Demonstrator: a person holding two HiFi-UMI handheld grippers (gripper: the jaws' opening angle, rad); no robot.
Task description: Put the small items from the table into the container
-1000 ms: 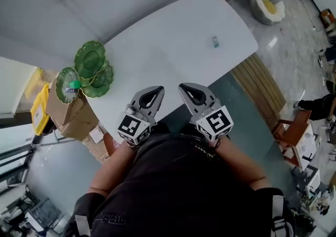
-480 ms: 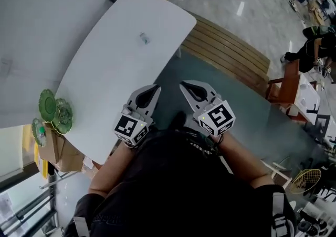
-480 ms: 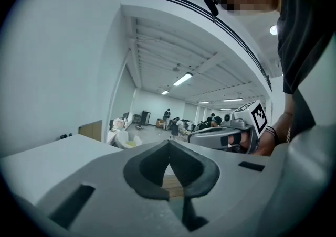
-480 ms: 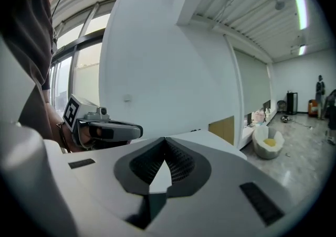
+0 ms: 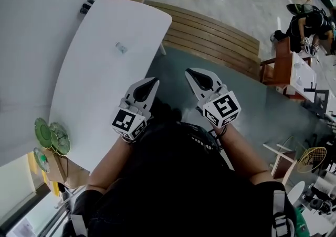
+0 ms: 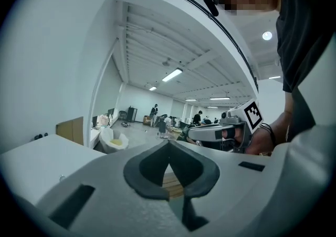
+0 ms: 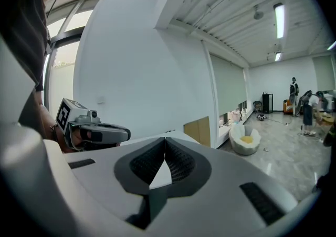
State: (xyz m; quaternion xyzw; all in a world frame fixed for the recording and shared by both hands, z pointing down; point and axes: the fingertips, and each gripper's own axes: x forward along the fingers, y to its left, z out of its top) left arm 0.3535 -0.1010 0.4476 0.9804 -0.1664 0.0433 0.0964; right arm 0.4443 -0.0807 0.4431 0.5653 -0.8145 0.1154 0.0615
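- Keeps the left gripper clenched, pads meeting tip to tip with nothing between them. Does the same with the right gripper, clamped on empty air.
- Has swung both across the room within the last second without loosening either. A second ago held them over the near edge of the white table, with the table straight ahead. Now holds them alongside its long edge, the left tip in line with that edge and the right one over the grey floor.
- Leaves the small item alone on the bare table top, ahead and to the left of the left gripper and well apart from both. Cannot name it: too small in the head view, perhaps a clear cap or clip.
- Has put the green dishes, probably the container, at the lower left by the table's other end. Earlier had them level with the grippers on the left.
- Reads as a walk round the table to face the item, not a pick. Has gathered nothing yet, so would have to part the jaws and reach forward and left before any grasp.
- Carries the forearms bent and tucked at the waist. Holds the grippers side by side and apart, pointing ahead and only slightly down, tips angled a little toward each other, marker cubes nearest the body.
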